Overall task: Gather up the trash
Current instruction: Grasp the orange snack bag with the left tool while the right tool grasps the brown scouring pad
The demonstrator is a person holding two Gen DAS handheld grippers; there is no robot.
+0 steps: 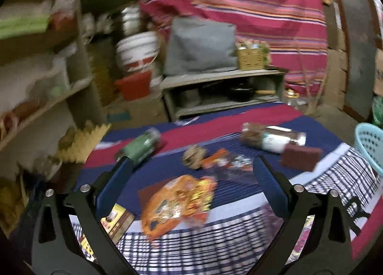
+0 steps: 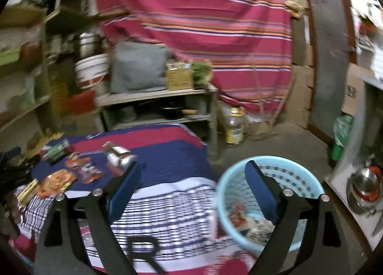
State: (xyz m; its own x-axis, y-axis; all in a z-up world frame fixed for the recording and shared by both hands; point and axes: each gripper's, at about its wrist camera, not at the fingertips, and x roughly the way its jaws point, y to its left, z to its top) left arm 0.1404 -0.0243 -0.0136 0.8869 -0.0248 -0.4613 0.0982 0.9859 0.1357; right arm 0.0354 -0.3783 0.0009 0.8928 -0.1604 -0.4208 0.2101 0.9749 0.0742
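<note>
Trash lies scattered on a striped cloth (image 1: 239,128). In the left wrist view my left gripper (image 1: 191,167) stands open above an orange snack wrapper (image 1: 177,205), touching nothing. Beyond it lie a crumpled ball (image 1: 194,156), a small orange wrapper (image 1: 216,157), a green can (image 1: 141,145), a plastic bottle (image 1: 270,138) and a dark red block (image 1: 300,160). In the right wrist view my right gripper (image 2: 192,174) is open and empty beside a light blue basket (image 2: 287,169) that holds some wrappers (image 2: 239,215). The same litter (image 2: 83,169) lies at that view's left.
A low grey shelf (image 1: 222,76) with a grey cushion (image 1: 201,45) and a small crate stands behind the cloth. White buckets (image 1: 136,49) and wooden shelves (image 1: 47,102) fill the left. A yellow-capped jar (image 2: 235,126) and a steel bowl (image 2: 363,181) stand on the right.
</note>
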